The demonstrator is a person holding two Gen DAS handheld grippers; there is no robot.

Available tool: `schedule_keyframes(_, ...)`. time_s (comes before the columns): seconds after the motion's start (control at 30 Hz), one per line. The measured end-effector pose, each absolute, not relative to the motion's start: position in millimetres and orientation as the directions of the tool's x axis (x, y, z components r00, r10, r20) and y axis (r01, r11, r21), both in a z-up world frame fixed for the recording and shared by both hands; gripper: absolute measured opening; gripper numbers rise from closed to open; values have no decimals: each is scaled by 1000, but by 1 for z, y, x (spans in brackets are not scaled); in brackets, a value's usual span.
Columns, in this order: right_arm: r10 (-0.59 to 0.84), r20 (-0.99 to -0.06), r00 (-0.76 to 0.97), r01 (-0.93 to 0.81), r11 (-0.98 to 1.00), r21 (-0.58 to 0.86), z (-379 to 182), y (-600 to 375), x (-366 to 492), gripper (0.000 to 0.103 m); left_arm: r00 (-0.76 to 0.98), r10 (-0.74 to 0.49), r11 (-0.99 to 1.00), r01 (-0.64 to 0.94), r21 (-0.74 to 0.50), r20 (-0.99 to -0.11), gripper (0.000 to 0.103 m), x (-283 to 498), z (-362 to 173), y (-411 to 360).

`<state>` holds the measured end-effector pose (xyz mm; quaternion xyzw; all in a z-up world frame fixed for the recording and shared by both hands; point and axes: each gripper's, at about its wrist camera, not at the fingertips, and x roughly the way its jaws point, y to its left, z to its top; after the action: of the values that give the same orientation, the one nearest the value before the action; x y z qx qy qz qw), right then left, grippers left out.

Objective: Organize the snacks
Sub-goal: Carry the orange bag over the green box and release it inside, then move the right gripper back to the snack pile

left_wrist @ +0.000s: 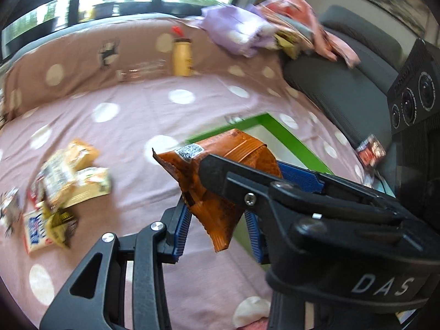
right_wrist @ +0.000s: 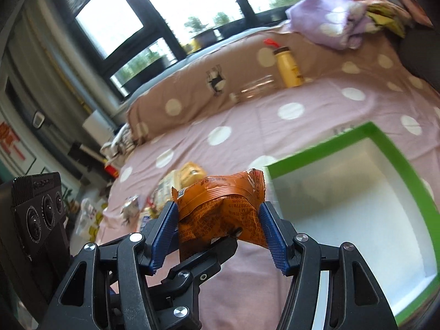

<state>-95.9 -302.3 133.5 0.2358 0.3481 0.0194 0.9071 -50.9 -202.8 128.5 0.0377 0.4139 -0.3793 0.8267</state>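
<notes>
An orange snack packet (left_wrist: 220, 176) (right_wrist: 222, 206) hangs in the air above the pink dotted bedspread, held from two sides. My left gripper (left_wrist: 217, 220) has its blue pads on the packet's lower part. My right gripper (right_wrist: 220, 220) is shut on the same packet; its black fingers (left_wrist: 247, 181) cross the left wrist view from the right. A green-rimmed white box (right_wrist: 382, 143) (left_wrist: 277, 126) lies open just right of the packet. A heap of loose snack packets (left_wrist: 63, 181) (right_wrist: 176, 181) lies to the left on the bed.
A yellow bottle (left_wrist: 181, 57) (right_wrist: 288, 68) stands by the brown dotted pillow (left_wrist: 82, 63). Folded purple and pink cloths (left_wrist: 247, 30) lie on a grey sofa arm (left_wrist: 343, 77). A red packet (left_wrist: 370, 150) lies at the bed's right edge. Windows are behind.
</notes>
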Motion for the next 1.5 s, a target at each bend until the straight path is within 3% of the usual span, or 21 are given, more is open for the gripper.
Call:
schedule_keyframes(0.6, 83, -665, 742, 383, 762, 522, 81, -379, -132, 64, 208, -555, 580, 791, -195, -806, 38, -67, 89, -287)
schedule_keyframes(1.03, 14, -688, 725, 441, 759, 480, 64, -384, -134, 64, 181, -525, 591, 781, -203, -832, 39, -65, 74, -291)
schedule_keyframes(1.27, -52, -691, 721, 489, 745, 454, 68, -384, -137, 72, 237, -542, 626, 754, -200, -806, 41, -59, 92, -266)
schedule_keyframes(1.3, -58, -687, 724, 490, 744, 454, 69, -383, -137, 72, 247, -544, 633, 748, -199, -802, 43, -57, 95, -261)
schedule_keyframes(1.33, -70, -681, 729, 493, 744, 451, 71, -380, -136, 72, 271, -529, 656, 731, -186, -804, 54, -55, 97, -255)
schedule_keyframes(1.37, -81, -679, 730, 497, 745, 445, 72, -377, -135, 72, 314, -508, 689, 707, -159, -802, 59, -52, 100, -246)
schedule_keyframes(1.5, -150, -684, 713, 530, 755, 387, 75, -361, -128, 72, 401, -459, 761, 638, -117, -793, 59, -40, 102, -212)
